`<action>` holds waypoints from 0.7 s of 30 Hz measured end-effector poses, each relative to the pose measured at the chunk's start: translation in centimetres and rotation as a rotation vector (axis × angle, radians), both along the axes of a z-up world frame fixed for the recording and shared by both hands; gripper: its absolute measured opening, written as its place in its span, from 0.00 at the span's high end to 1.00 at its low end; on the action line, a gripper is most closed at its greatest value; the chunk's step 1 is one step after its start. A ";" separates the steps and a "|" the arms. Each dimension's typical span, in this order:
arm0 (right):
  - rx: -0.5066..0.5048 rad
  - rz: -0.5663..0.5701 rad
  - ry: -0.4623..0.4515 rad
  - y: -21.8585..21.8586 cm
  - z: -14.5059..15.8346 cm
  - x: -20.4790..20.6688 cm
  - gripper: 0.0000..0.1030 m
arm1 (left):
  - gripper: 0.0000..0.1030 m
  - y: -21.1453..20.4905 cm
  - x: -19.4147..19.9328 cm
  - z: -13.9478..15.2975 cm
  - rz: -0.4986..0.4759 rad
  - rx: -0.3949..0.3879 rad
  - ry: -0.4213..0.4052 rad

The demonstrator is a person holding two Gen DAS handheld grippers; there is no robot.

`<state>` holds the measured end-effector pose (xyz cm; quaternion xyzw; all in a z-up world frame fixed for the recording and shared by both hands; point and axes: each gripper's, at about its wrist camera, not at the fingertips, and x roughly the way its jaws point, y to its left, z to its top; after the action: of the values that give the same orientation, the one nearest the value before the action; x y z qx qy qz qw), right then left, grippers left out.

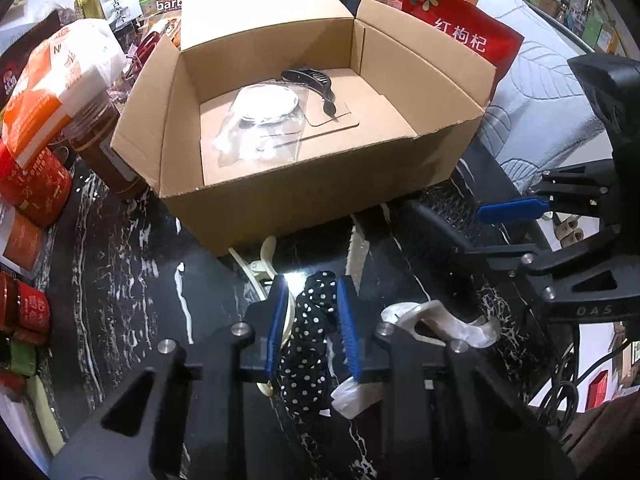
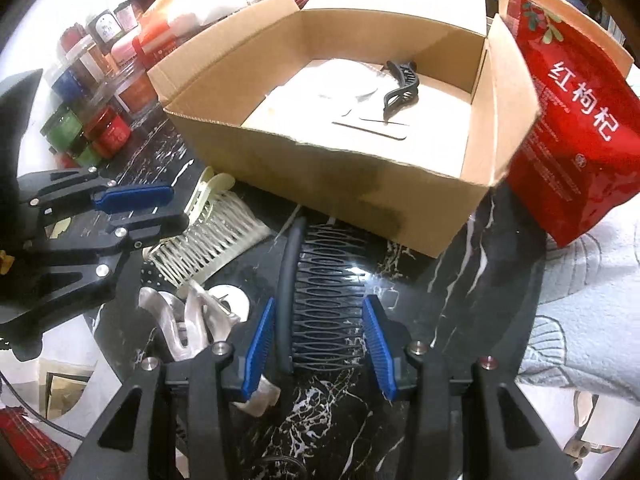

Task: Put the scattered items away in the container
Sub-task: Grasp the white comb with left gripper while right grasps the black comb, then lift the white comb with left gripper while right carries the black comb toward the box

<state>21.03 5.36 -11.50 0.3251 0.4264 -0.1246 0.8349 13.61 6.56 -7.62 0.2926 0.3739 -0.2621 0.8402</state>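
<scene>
An open cardboard box [image 1: 248, 196] [image 2: 340, 176] stands on the black marble table. Inside lie a black hair claw [image 1: 308, 78] [image 2: 400, 86] and a clear bag with a white round item [image 1: 266, 114]. My left gripper [image 1: 313, 320] has its blue pads on either side of a black polka-dot hair tie [image 1: 310, 344]; I cannot tell if they grip it. A cream clip [image 1: 260, 268] and a pearly claw clip [image 1: 436, 320] lie beside it. My right gripper [image 2: 320, 344] is open around a black comb clip [image 2: 316, 292], apart from it. A cream comb clip [image 2: 208, 236] lies at the left.
Jars and red tins [image 1: 36, 188] [image 2: 100, 128] crowd the table's left side. A red goji bag [image 1: 460, 36] [image 2: 576, 128] leans behind the box on the right. A grey leaf-pattern cloth [image 1: 536, 116] lies beyond the table edge.
</scene>
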 end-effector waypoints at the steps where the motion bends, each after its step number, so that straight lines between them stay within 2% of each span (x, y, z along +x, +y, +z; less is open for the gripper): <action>1: 0.003 -0.004 0.000 0.0 0.0 -0.2 0.56 | 0.77 0.1 0.1 -0.2 0.002 -0.005 0.016; 6: 0.022 -0.004 0.012 -0.2 -0.5 -0.3 0.56 | 0.74 -0.2 0.1 -0.5 0.023 -0.014 0.048; 8: 0.023 -0.004 0.014 -0.1 -0.6 -0.5 0.56 | 0.66 -0.5 0.1 -0.8 0.022 0.002 0.048; 14: 0.021 -0.001 0.010 -0.2 -0.5 -0.6 0.56 | 0.65 -1.3 0.4 -1.1 -0.015 -0.023 0.104; 21: 0.026 0.002 0.010 -0.4 -0.7 -0.5 0.56 | 0.65 -2.0 0.8 -1.4 -0.019 -0.021 0.050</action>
<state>20.50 5.01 -12.21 0.3347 0.4323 -0.1198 0.8287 14.39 4.56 -8.99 0.2807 0.3894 -0.2810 0.8310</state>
